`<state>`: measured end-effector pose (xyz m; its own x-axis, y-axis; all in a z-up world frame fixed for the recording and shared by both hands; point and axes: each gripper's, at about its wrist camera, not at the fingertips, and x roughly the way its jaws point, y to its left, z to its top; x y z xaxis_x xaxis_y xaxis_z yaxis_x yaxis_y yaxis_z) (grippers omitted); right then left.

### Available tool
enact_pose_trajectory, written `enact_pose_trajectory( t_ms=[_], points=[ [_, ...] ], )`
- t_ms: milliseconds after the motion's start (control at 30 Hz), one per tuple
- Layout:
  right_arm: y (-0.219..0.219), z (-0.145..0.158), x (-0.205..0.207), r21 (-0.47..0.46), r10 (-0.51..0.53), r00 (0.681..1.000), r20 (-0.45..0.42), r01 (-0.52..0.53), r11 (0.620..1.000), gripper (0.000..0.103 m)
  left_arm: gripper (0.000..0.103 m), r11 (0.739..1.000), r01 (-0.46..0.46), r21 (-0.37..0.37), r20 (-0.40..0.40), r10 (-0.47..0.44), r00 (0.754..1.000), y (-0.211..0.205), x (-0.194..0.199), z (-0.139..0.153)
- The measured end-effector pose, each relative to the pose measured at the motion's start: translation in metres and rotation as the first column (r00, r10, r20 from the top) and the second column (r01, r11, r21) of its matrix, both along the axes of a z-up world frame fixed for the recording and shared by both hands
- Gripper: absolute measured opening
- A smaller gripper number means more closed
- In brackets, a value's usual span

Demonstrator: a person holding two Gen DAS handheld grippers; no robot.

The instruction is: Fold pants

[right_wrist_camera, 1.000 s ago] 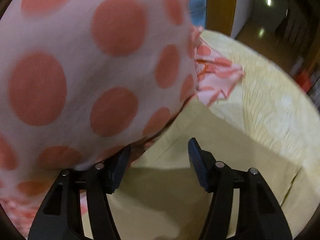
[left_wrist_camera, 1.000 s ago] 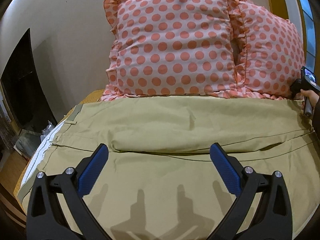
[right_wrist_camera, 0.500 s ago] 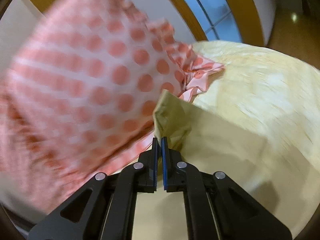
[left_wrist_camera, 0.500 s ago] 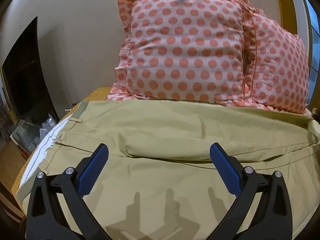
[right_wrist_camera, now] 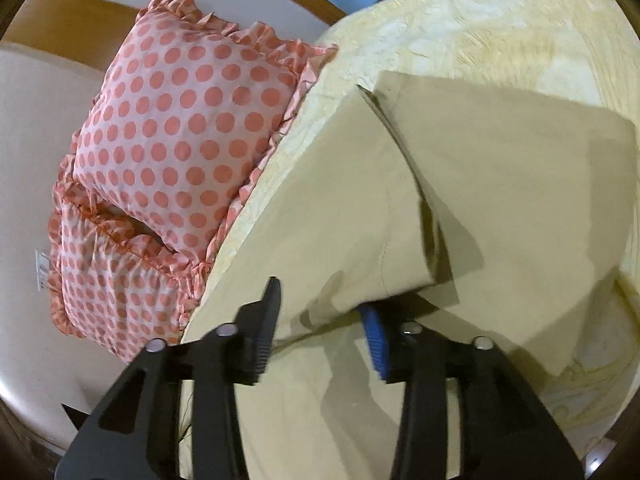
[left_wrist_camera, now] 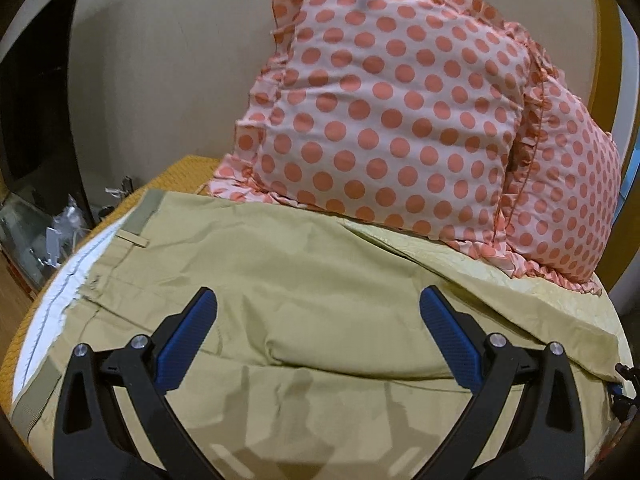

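Khaki pants (left_wrist_camera: 304, 280) lie spread across the bed, waistband with white lining (left_wrist_camera: 64, 292) at the left. My left gripper (left_wrist_camera: 316, 336) is open and empty, hovering just above the pants' seat. In the right wrist view the far leg's cuff end (right_wrist_camera: 360, 208) is folded over onto the other leg (right_wrist_camera: 520, 184). My right gripper (right_wrist_camera: 320, 320) is open, its jaws apart on either side of the folded fabric edge, which lies loose between them.
Two pink pillows with orange polka dots (left_wrist_camera: 392, 112) lean against the wall behind the pants, also seen in the right wrist view (right_wrist_camera: 180, 140). A yellow bedspread (right_wrist_camera: 480, 28) covers the bed. A dark cabinet (left_wrist_camera: 36, 120) stands at the left.
My right gripper pinched the far leg's cuff by the pillow, carried it over toward the near leg, then opened and released it. My left gripper stayed open and turned slightly left.
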<state>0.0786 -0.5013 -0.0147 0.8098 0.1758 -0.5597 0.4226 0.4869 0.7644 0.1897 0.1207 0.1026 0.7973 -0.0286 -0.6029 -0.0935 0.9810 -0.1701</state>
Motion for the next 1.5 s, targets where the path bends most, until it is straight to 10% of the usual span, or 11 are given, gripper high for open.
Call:
enact_pose_trajectory(
  t_ms=[67,133,500,600,633,667,1067,1367,1433,1500],
  points=[
    [0.0,-0.001,0.005,-0.038,-0.007,1.0,0.011,0.008,0.999,0.035,0.101,0.999,0.027,-0.026,-0.021,-0.028,0.999,-0.002,0.015,-0.004],
    [-0.005,-0.009,0.019,-0.031,0.016,0.999,0.035,-0.015,0.999,0.002,0.101,0.994,0.074,-0.079,-0.044,-0.077,0.996,-0.005,0.036,-0.009],
    [-0.033,0.03,-0.032,-0.02,-0.057,0.959,0.279,0.065,0.998,0.001,0.092,0.968,-0.035,-0.249,-0.294,-0.041,0.955,-0.014,0.121,-0.052],
    [-0.033,0.032,-0.03,-0.031,-0.05,0.957,0.287,0.061,0.998,0.001,0.056,0.975,-0.085,-0.204,-0.353,0.007,0.936,-0.012,0.127,-0.063],
    [-0.033,0.033,-0.029,-0.031,-0.05,0.956,0.289,0.061,0.998,0.001,0.018,0.975,-0.088,-0.203,-0.351,0.011,0.936,-0.009,0.124,-0.065],
    [-0.034,0.034,-0.028,-0.033,-0.048,0.955,0.293,0.06,0.998,0.001,0.004,0.971,-0.078,-0.225,-0.345,-0.005,0.938,-0.005,0.121,-0.066],
    [-0.052,0.066,-0.067,-0.077,-0.105,0.926,0.363,0.142,0.987,0.001,0.0,0.912,0.024,-0.409,-0.11,-0.075,0.991,0.027,-0.071,-0.032],
    [-0.049,0.023,-0.08,-0.235,-0.106,0.988,0.11,0.13,0.963,0.003,0.0,0.91,-0.073,-0.407,-0.159,0.008,0.987,0.026,-0.175,-0.086],
    [-0.048,0.022,-0.09,-0.259,-0.113,0.989,0.095,0.135,0.957,0.012,0.001,0.913,-0.075,-0.401,-0.142,0.019,0.99,0.028,-0.189,-0.086],
    [-0.048,0.023,-0.103,-0.305,-0.15,0.985,0.084,0.169,0.937,0.047,0.001,0.924,-0.077,-0.375,-0.116,0.035,0.993,0.028,-0.202,-0.083]
  ],
)
